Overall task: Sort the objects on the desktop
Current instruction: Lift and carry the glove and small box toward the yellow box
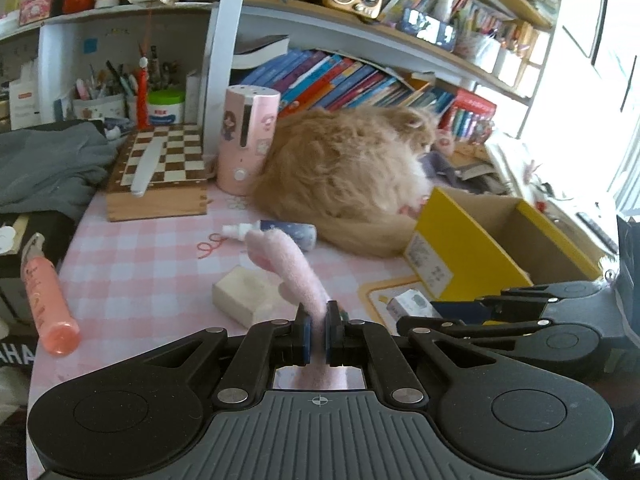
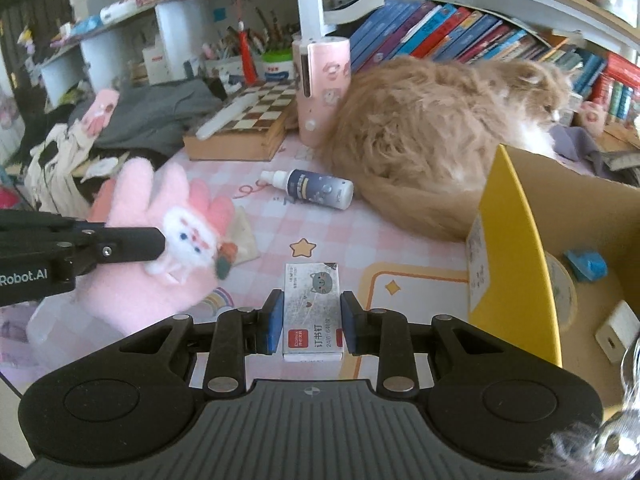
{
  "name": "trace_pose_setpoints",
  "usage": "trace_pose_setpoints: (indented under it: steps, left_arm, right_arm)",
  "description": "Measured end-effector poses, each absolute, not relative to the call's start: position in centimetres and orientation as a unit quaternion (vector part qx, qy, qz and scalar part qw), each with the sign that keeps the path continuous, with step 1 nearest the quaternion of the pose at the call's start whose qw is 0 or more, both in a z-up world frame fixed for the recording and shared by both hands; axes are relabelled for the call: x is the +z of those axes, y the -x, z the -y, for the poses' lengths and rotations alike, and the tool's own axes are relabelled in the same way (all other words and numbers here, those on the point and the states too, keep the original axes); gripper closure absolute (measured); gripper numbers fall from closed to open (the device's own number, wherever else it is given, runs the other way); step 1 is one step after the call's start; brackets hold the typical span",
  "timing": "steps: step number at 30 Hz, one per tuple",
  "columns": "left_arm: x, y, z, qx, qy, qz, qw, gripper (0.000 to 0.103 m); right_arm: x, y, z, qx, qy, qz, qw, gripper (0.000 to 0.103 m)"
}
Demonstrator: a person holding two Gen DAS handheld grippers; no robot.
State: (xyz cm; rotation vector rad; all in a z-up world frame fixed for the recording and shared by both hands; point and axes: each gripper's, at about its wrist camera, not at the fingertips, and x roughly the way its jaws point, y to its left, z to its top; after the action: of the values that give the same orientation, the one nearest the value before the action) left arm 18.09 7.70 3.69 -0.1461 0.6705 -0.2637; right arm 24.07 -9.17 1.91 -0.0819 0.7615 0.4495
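The staple box (image 2: 313,312), a small white carton with a grey cat face printed on it, sits clamped between the blue pads of the right claw (image 2: 312,322), lifted clear of the pink checked counter (image 2: 280,232). The pink glove (image 2: 160,240), fluffy and carrying a small rabbit figure, hangs pinched in the left claw (image 1: 318,334), whose jaws are nearly together on the fabric.

Both pickups look done, so the step in hand is the carry toward the yellow cardboard box (image 2: 516,248), which stands at 3 o'clock from the right claw in the right wrist view. A blue item (image 2: 586,266) and a white block (image 2: 616,332) already lie inside it. The next move probably calls for raising the staple box above the yellow wall before crossing over it, then letting go only once inside.

Each claw points forward and down across the counter. The cat (image 2: 440,132) is curled at 12 o'clock, touching the box's far side, so a wide swing could brush its fur. A spray bottle (image 2: 316,188) lies at 11 o'clock, and a pale eraser-like block (image 1: 244,294) lies beside the glove, both unsorted.
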Motion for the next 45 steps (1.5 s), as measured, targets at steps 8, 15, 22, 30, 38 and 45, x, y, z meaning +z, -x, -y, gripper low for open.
trace_pose_setpoints:
  steps: [8, 15, 22, 30, 38, 45]
  left_arm:
    - [3.7, -15.1, -8.4, -0.154, 0.078, -0.327, 0.929, 0.098]
    - [3.3, -12.2, -8.9, -0.168, 0.073, -0.335, 0.924, 0.098]
    - [3.5, -9.6, -9.4, -0.180, 0.070, -0.333, 0.923, 0.098]
    - [3.4, -8.0, -9.3, -0.207, 0.063, -0.337, 0.916, 0.098]
    - [3.4, -6.8, -7.8, -0.256, 0.036, -0.338, 0.905, 0.098]
    - [3.4, -6.5, -5.8, -0.304, 0.015, -0.338, 0.891, 0.098]
  right_arm:
    - [2.4, -19.9, 8.4, 0.195, 0.024, -0.370, 0.908, 0.076]
    - [2.3, -16.3, 7.8, 0.181, 0.024, -0.373, 0.910, 0.076]
    - [2.2, -13.2, 6.9, 0.178, 0.026, -0.372, 0.910, 0.076]
    - [1.9, -10.2, 6.5, 0.168, 0.025, -0.373, 0.912, 0.076]
    - [1.4, -7.8, 7.7, 0.130, -0.006, -0.380, 0.916, 0.076]
    - [1.5, -5.8, 9.2, 0.088, -0.023, -0.378, 0.921, 0.076]
